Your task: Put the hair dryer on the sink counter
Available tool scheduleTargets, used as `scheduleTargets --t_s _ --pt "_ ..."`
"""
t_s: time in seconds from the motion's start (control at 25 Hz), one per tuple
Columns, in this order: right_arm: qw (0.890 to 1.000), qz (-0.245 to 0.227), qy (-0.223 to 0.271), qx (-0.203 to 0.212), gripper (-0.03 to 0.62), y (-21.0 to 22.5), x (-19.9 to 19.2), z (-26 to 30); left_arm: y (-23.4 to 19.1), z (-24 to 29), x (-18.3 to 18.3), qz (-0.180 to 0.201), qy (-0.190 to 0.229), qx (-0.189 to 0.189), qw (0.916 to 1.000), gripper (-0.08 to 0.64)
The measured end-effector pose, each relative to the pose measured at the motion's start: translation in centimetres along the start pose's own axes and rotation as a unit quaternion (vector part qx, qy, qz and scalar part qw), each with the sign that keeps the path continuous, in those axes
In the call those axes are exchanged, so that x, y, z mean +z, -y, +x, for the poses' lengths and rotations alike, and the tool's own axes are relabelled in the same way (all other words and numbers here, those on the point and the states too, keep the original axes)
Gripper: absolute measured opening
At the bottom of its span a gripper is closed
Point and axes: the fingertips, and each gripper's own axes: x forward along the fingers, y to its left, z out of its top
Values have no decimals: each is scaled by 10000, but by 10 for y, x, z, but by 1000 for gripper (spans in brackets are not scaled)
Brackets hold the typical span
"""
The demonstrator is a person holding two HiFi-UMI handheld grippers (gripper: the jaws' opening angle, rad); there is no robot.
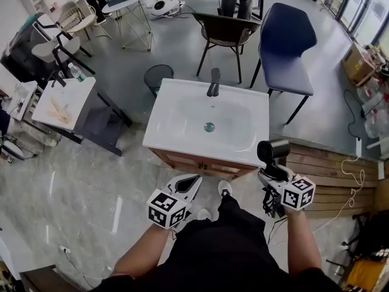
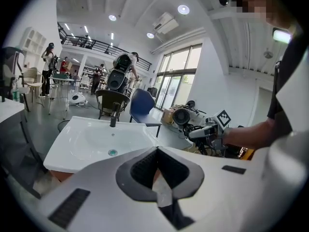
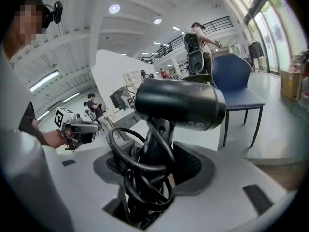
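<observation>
Hair dryer, black plastic, barrel on handle (image 3: 179, 103): judged rigid, fairly light, smooth, likely slippery; handle judged best hold. Handle and coiled black cord (image 3: 140, 178) clamped in right gripper (image 3: 155, 164), jaws wide, barrel at 12 o'clock. Dryer held off white ceramic sink counter (image 1: 255, 134), at its 4 o'clock corner. Left gripper (image 1: 189, 184) closed, empty, at counter's 6 o'clock.

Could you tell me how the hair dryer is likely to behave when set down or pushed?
Held by its handle in the right gripper, the hair dryer looks top-heavy, so it would probably tip if stood upright. Its coiled cord looks floppy and may spring loose or drag.
</observation>
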Motion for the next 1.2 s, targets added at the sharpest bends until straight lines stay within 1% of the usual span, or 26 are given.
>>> scheduleTargets --t_s 0.28,0.48,0.6,0.68,0.8,0.92,1.04,1.2 --pt "9956 -730 -577 92 238 43 33 49 -40 1 13 -155 -34 490 9987 0" --pt "9910 -975 -871 273 238 80 54 96 -66 30 39 -180 26 692 9974 0" --pt "9845 -1250 -1174 357 238 105 62 122 -75 56 55 -206 66 740 9970 0" --pt "9765 -1576 -1412 414 238 121 66 137 -79 70 62 -202 52 799 9966 0" --pt "9578 -2195 -1773 549 238 142 73 162 -87 84 68 -264 13 939 9952 0" --pt "9310 -2870 -2135 732 238 165 76 188 -93 96 69 -355 -17 1135 9929 0" --pt "8954 -3537 -2523 975 238 185 74 212 -100 105 68 -459 -75 1385 9893 0" --pt "8456 -4251 -2973 1261 238 200 72 241 -110 112 65 -528 -195 1693 9840 0"
